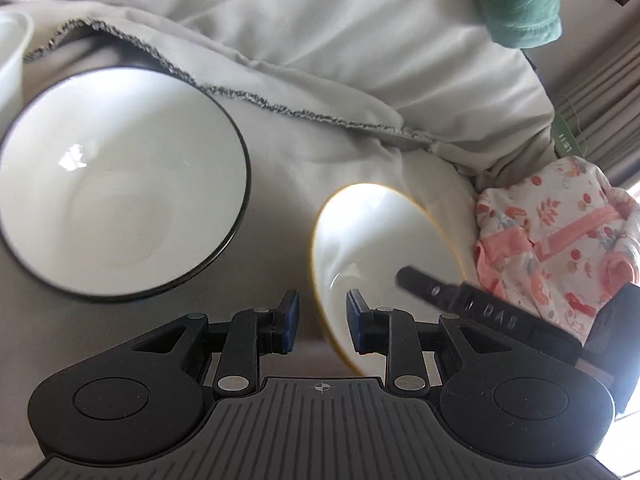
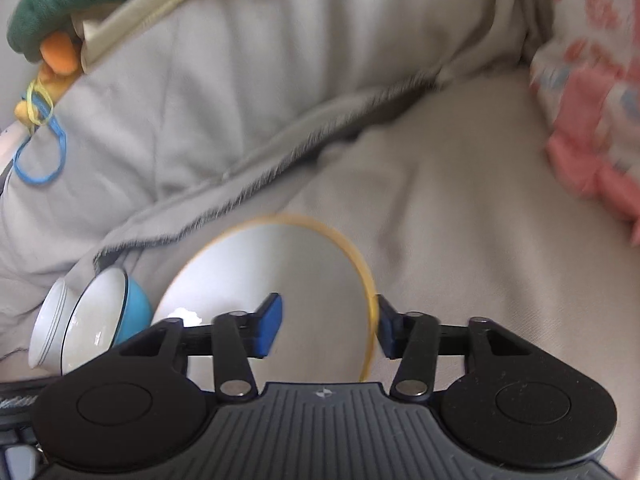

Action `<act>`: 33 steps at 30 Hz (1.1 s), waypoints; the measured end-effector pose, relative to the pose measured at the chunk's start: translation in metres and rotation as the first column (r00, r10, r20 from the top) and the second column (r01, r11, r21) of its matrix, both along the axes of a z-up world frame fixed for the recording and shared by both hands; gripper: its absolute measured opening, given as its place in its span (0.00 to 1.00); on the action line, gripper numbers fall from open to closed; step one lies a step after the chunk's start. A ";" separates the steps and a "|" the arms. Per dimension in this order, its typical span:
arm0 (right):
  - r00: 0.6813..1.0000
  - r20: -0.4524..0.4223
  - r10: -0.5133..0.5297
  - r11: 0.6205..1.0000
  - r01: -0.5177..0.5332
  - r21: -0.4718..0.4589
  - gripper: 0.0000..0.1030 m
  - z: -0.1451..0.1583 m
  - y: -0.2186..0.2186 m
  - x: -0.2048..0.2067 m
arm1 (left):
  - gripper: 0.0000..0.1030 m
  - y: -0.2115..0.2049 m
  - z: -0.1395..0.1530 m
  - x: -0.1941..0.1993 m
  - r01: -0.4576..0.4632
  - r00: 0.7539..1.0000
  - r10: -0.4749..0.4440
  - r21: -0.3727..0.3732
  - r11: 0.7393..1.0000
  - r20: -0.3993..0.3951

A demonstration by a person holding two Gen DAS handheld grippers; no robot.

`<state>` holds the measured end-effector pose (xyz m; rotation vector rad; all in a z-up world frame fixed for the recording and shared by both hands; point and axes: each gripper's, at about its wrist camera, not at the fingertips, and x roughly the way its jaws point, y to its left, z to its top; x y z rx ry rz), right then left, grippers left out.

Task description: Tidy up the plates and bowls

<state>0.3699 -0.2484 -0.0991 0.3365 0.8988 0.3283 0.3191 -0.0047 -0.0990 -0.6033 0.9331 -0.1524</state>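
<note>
A white bowl with a yellow rim (image 1: pixel 372 240) lies tilted on the grey bedding, its opening turned towards me. My left gripper (image 1: pixel 323 320) straddles its near rim, and a gap shows on either side of the wall. In the right wrist view the same bowl (image 2: pixel 280 272) has its right rim between the jaws of my right gripper (image 2: pixel 328 326). The outer pad sits at the rim and the inner pad hangs over the bowl's inside, apart from the wall. One finger (image 1: pixel 416 282) of the right gripper reaches into the bowl. A larger dark-rimmed bowl (image 1: pixel 120 188), blue outside (image 2: pixel 134 316), sits to the left.
A small white bowl (image 2: pixel 48 316) leans beside the blue one. A pink floral cloth (image 1: pixel 560 232) lies to the right of the yellow-rimmed bowl. A fringed grey blanket (image 1: pixel 280 108) and a pillow (image 1: pixel 360 20) rise behind. A green plush (image 2: pixel 60 12) and blue rubber bands (image 2: pixel 40 152) lie beyond.
</note>
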 end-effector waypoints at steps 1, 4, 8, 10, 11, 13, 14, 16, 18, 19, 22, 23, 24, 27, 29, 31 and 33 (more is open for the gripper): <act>1.000 0.013 0.010 1.000 -0.010 -0.010 0.43 0.000 0.003 -0.003 | 0.26 0.001 -0.002 0.001 0.002 1.000 -0.002 -0.007 1.000 0.000; 0.996 0.068 0.057 0.998 -0.057 -0.009 0.43 0.013 0.008 -0.018 | 0.26 0.006 -0.001 -0.010 -0.014 1.000 0.014 0.044 0.999 0.001; 0.991 0.067 0.113 0.994 -0.113 0.000 0.43 0.019 0.023 -0.036 | 0.26 0.013 0.008 -0.041 -0.018 1.000 0.019 0.115 0.993 -0.004; 0.987 0.060 0.152 0.988 -0.151 -0.016 0.43 0.018 0.034 -0.048 | 0.26 0.019 0.014 -0.063 -0.033 0.999 0.033 0.140 0.990 0.001; 0.983 0.056 0.176 0.984 -0.175 -0.023 0.44 0.018 0.040 -0.055 | 0.26 0.023 0.017 -0.073 -0.039 0.999 0.039 0.150 0.988 0.002; 0.974 0.056 0.220 0.975 -0.219 -0.036 0.44 0.017 0.050 -0.068 | 0.26 0.028 0.021 -0.095 -0.050 0.999 0.051 0.170 0.984 -0.001; 0.968 0.057 0.244 0.970 -0.242 -0.040 0.44 0.017 0.055 -0.075 | 0.26 0.031 0.022 -0.104 -0.052 0.999 0.054 0.184 0.982 -0.007; 0.956 0.058 0.286 0.958 -0.285 -0.039 0.44 0.017 0.062 -0.090 | 0.26 0.034 0.020 -0.121 -0.050 0.998 0.057 0.222 0.974 -0.024; 0.943 0.049 0.328 0.944 -0.327 -0.031 0.44 0.014 0.067 -0.103 | 0.26 0.040 0.016 -0.134 -0.043 0.997 0.056 0.230 0.972 -0.049; 0.938 0.042 0.343 0.939 -0.342 -0.024 0.44 0.012 0.068 -0.109 | 0.23 0.045 0.013 -0.141 -0.046 0.997 0.059 0.210 0.977 -0.057; 0.929 0.039 0.368 0.929 -0.369 0.011 0.45 0.009 0.066 -0.123 | 0.19 0.061 0.012 -0.154 -0.082 0.995 0.091 0.154 0.985 -0.051; 0.929 0.036 0.369 0.929 -0.370 0.030 0.45 0.008 0.064 -0.124 | 0.19 0.064 0.013 -0.155 -0.097 0.994 0.105 0.156 0.983 -0.044; 0.931 0.033 0.365 0.930 -0.366 0.045 0.45 0.008 0.063 -0.123 | 0.20 0.065 0.014 -0.155 -0.108 0.993 0.116 0.166 0.980 -0.038; 0.944 0.023 0.329 0.943 -0.330 0.050 0.44 0.004 0.060 -0.116 | 0.20 0.064 0.017 -0.149 -0.102 0.994 0.108 0.156 0.982 -0.027; 0.950 0.019 0.313 0.948 -0.313 0.051 0.43 0.002 0.058 -0.113 | 0.20 0.058 0.017 -0.143 -0.093 0.995 0.098 0.181 0.979 -0.022; 0.945 0.015 0.327 0.942 -0.327 0.076 0.43 0.001 0.058 -0.112 | 0.20 0.053 0.015 -0.136 -0.084 0.995 0.092 0.207 0.975 -0.029; 0.942 0.022 0.334 0.940 -0.335 0.061 0.43 0.000 0.061 -0.114 | 0.20 0.049 0.012 -0.131 -0.082 0.995 0.092 0.213 0.974 -0.037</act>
